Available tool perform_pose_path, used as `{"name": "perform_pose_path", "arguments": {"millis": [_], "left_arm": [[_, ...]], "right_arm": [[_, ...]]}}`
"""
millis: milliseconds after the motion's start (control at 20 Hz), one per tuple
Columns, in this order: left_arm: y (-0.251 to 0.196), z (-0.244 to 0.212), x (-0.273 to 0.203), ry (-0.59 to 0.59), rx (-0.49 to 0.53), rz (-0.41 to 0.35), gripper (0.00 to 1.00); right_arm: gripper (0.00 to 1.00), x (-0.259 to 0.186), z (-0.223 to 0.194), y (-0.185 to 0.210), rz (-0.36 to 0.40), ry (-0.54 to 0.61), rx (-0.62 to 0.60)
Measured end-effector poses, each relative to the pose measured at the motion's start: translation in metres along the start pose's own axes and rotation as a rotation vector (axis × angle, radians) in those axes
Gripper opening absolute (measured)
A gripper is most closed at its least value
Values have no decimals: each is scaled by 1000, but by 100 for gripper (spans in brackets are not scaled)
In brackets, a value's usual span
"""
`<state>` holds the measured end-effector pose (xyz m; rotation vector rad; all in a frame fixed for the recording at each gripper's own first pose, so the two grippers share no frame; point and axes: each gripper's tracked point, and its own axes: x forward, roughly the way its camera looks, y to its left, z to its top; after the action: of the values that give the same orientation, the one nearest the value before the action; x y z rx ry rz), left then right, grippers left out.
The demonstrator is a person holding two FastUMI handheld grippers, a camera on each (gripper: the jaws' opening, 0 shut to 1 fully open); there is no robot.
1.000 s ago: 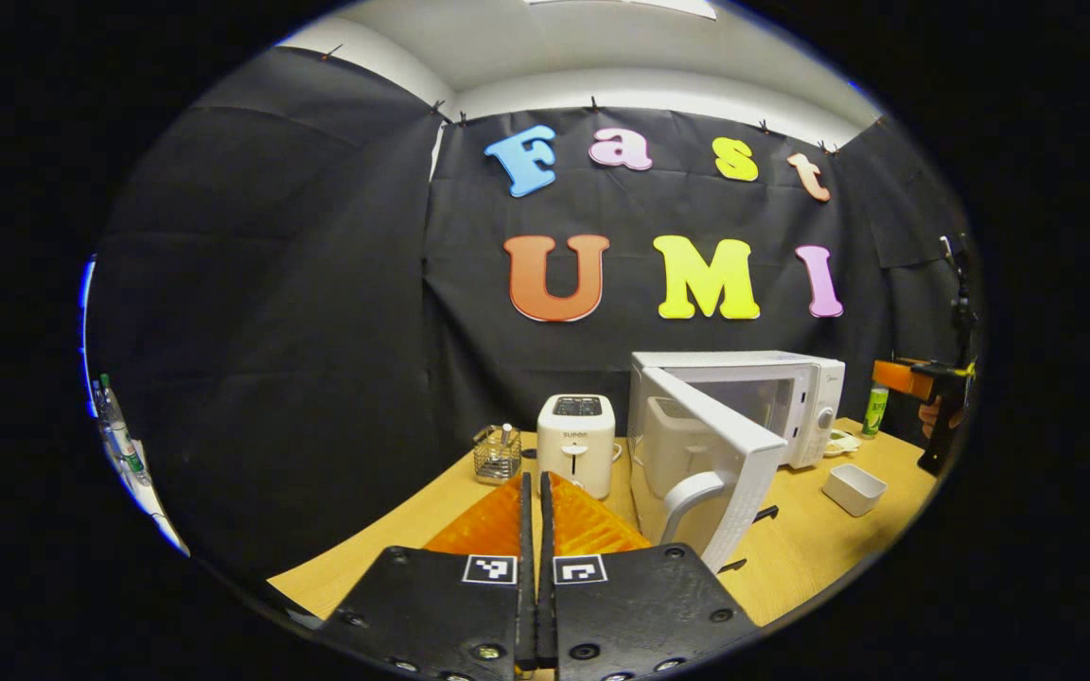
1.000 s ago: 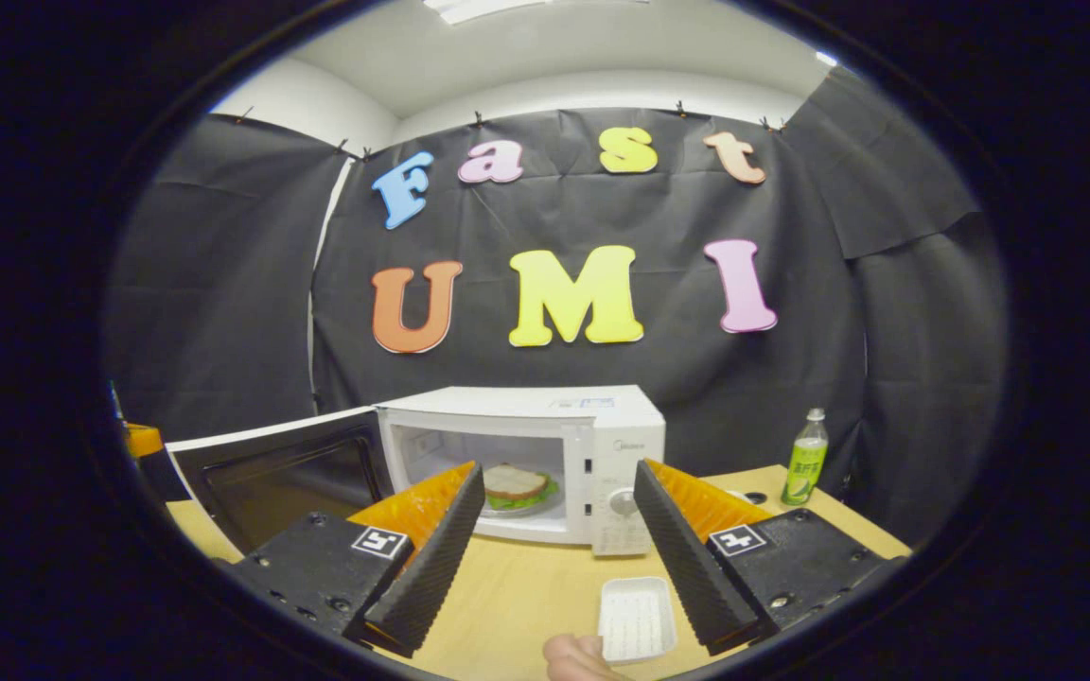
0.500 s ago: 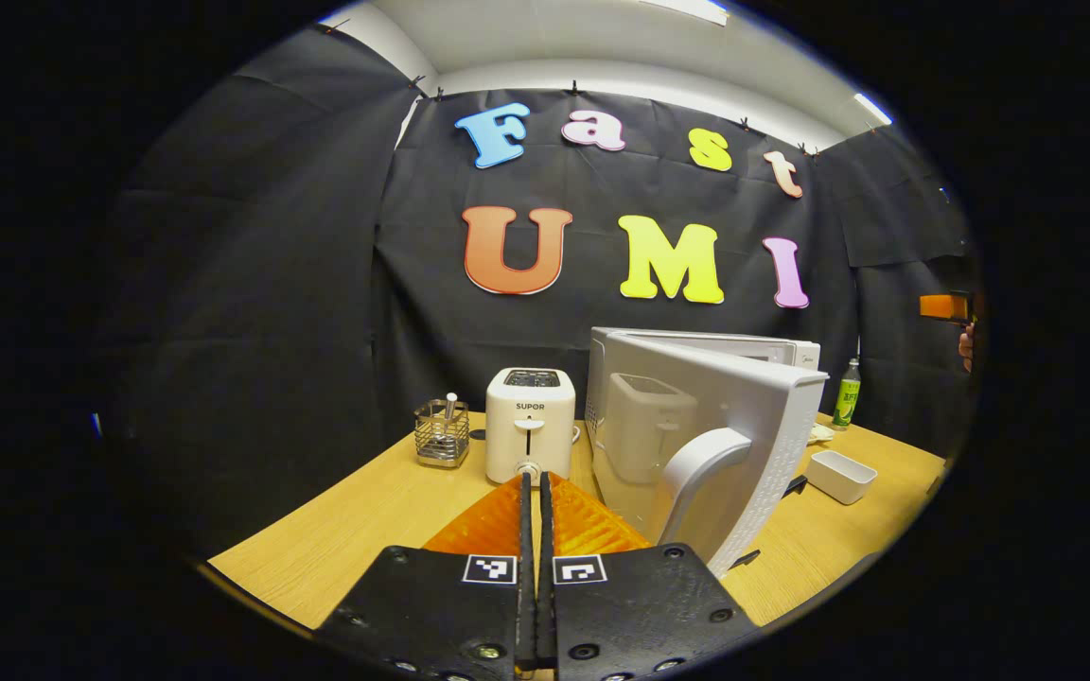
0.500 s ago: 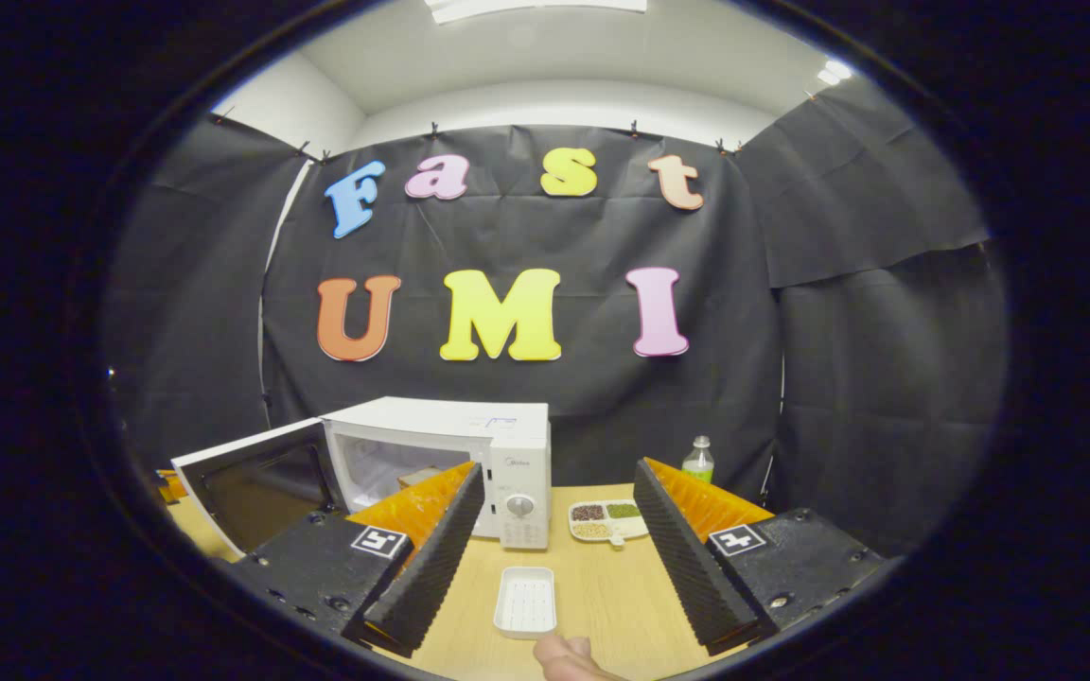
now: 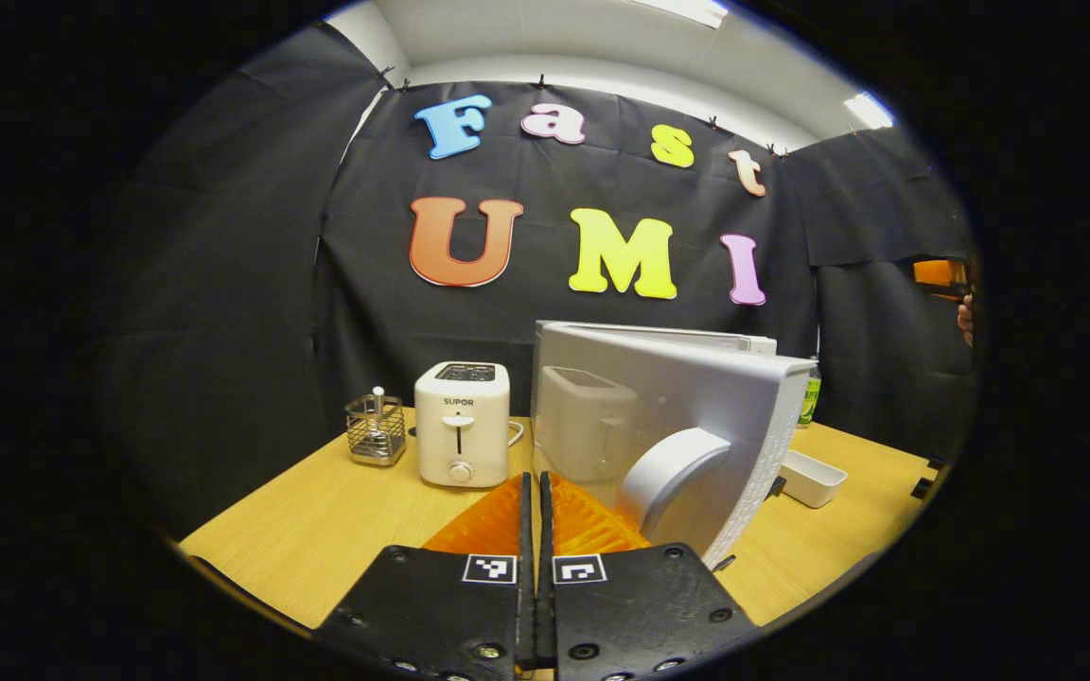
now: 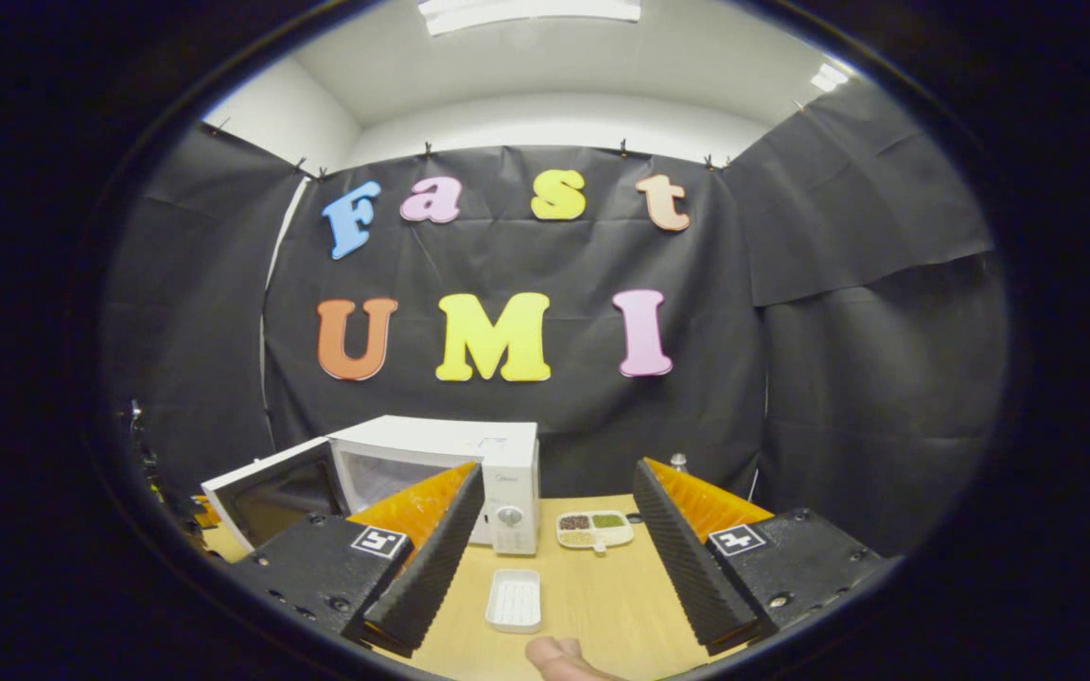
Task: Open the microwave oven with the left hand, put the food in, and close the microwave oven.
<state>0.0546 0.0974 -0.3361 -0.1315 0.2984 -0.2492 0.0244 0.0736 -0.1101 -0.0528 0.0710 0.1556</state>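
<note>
The white microwave (image 6: 455, 445) stands at the back of the wooden table (image 6: 602, 605). Its door (image 5: 668, 407) is partly open, and the curved handle (image 5: 668, 470) faces me in the left gripper view. My left gripper (image 5: 536, 482) is shut with nothing in it, its tips low by the door's outer face; contact cannot be told. My right gripper (image 6: 556, 468) hangs open and empty, well back from the microwave. Its left finger (image 6: 431, 549) hides most of the oven's cavity. In the left gripper view the right gripper (image 5: 940, 274) shows small at far right.
A white toaster (image 5: 462, 423) and a wire basket (image 5: 375, 430) stand left of the microwave. A small white tray (image 6: 515, 601), a divided plate of grains (image 6: 594, 530) and a green bottle (image 5: 808, 402) lie to its right. A thumb (image 6: 554, 654) shows at the bottom edge.
The microwave door has swung further towards shut. My left gripper has followed round its outer face. My right gripper has drawn back and up from the oven, staying open.
</note>
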Motion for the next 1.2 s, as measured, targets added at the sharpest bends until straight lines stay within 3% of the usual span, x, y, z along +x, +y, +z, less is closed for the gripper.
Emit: {"name": "perform_pose_path", "arguments": {"millis": [50, 200, 250, 300, 350, 400, 450, 500, 800, 850, 1000, 1050, 1200], "left_arm": [[-8, -1, 2, 5, -2, -14, 0], [-37, -2, 12, 5, 6, -68, 0], [-47, 0, 15, -3, 15, -93, 0], [-56, 2, 17, -13, 30, -114, 0], [-64, 5, 21, -20, 41, -129, 0], [-72, 4, 26, -19, 46, -149, 0], [-80, 4, 31, -18, 42, -167, 0], [-85, 4, 36, -15, 32, -176, 0], [-125, 12, 66, -12, -6, -264, 0], [-131, 12, 69, -12, 10, -279, 0], [-153, 8, 85, 4, 19, -324, 0], [-158, 7, 90, 7, 19, -328, 0], [-176, 5, 111, 12, 2, -333, 0]], "right_arm": [[100, -2, 0, -1, 6, -7, 5], [100, 0, -1, -7, 4, -21, 13], [92, 1, -4, -9, 5, -18, 11], [100, 1, -5, -11, 9, -18, 14], [100, 3, -7, -13, 12, -16, 20], [92, 4, -9, -14, 18, -14, 24], [92, 5, -12, -17, 20, -10, 27], [100, 7, -14, -21, 20, -6, 30], [100, 15, -23, -45, 27, -3, 67], [92, 17, -25, -50, 24, 0, 76], [92, 23, -33, -62, 21, 11, 91], [100, 24, -34, -65, 25, 14, 97], [100, 29, -38, -76, 23, 20, 106]]}}
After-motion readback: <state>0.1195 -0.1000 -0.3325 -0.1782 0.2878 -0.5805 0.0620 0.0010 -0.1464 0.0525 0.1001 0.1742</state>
